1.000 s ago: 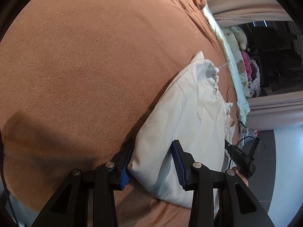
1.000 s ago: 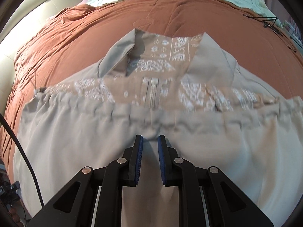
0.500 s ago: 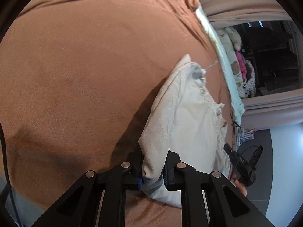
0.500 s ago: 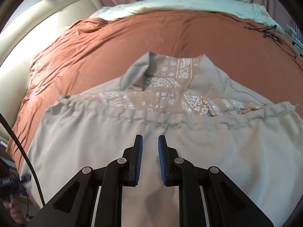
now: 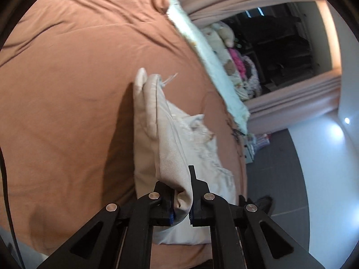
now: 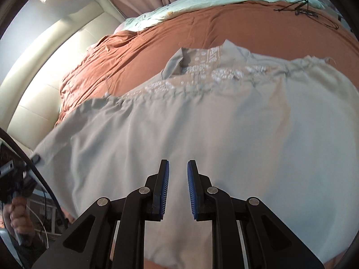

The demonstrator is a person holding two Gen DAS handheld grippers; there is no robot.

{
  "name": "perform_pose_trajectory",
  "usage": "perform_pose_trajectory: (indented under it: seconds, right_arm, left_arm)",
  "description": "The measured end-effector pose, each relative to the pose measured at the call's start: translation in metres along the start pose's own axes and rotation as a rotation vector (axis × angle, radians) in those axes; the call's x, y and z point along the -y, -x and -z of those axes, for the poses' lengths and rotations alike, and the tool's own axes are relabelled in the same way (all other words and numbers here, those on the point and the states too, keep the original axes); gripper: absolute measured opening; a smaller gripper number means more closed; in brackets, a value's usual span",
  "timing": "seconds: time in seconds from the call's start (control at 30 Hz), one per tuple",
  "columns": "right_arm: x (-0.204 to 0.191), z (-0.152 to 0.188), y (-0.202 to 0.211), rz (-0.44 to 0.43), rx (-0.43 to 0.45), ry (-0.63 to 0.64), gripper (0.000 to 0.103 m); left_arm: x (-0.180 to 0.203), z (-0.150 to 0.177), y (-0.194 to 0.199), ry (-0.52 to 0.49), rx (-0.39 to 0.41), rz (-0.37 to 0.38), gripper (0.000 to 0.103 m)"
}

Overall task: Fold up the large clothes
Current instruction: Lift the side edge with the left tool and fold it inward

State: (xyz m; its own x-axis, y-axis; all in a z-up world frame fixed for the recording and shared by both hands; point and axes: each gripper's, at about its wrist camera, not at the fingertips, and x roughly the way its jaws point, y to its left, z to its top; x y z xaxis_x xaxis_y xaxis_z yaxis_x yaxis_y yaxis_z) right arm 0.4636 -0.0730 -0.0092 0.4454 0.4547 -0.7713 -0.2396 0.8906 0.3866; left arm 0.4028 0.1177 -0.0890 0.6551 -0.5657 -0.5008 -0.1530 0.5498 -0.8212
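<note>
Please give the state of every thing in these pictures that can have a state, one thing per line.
left gripper: shut on the beige garment's edge.
right gripper: open, above the cloth, nothing between its pads.
beige garment: folded over on the bed, patterned lining showing at the collar; one edge pinched and lifted.
brown bedsheet: spread out, wrinkled.
black cable: lying loose on the bed's far side.

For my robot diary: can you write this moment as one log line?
step: folding | left gripper: jaws shut on beige garment edge, lifted | right gripper: jaws open above it | surface: brown bedspread
</note>
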Motion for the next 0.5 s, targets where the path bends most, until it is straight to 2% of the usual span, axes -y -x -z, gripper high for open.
perform_pose_trajectory:
  seconds: [0.2, 0.5]
  right_arm:
    - [-0.006, 0.036, 0.009, -0.020, -0.020, -0.012, 0.014]
    - [-0.010, 0.087, 0.004, 0.037, -0.074, -0.053, 0.014]
  left_arm:
    - [0.036, -0.006, -0.002, -0.054, -0.011, 0.070, 0.008]
    - [0.090, -0.010, -0.009, -0.126, -0.029, 0.147, 0.008]
